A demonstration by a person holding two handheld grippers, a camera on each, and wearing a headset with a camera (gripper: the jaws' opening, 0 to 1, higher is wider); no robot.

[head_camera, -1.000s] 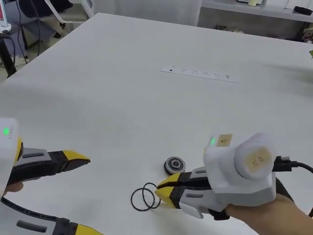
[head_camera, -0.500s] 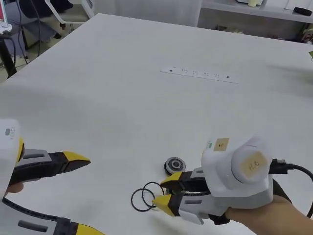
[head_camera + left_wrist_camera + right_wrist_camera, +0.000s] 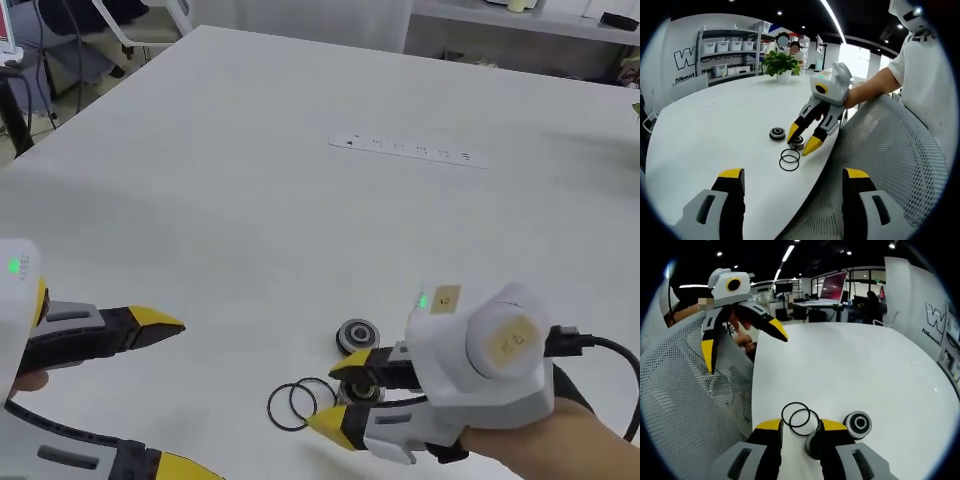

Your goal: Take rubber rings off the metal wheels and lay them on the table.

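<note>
Both jaws of the left gripper (image 3: pixel 793 175) are standing wide apart with nothing between them, hovering at the near edge of the table (image 3: pixel 300 200). Just beyond, two rubber rings (image 3: pixel 298 402) are lying flat on the tabletop, overlapping each other and free of any wheel. Right beside them the right gripper (image 3: pixel 335 397) is reaching in low, its jaws parted with one small metal wheel (image 3: pixel 814 442) sitting between them. That wheel is resting against one jaw while a gap is showing at the other, so it is probably not being squeezed, though the angle is leaving this unsure. A second wheel (image 3: pixel 357 336) is lying flat just past the gripper's tips. Whether either wheel is carrying a ring is too small to tell. Farther out, a white strip (image 3: pixel 405 152) is lying on the open table.

The wheels are looking hard, smooth and dense for their size, so they are likely to skate or roll under a loose pinch. Clamping one firmly across its rim, leaving the edge exposed, is looking like the safest hold. The rings are appearing thin, light, limp and stretchy. Pinching one spot on the loop and peeling it sideways is seeming the best way.
</note>
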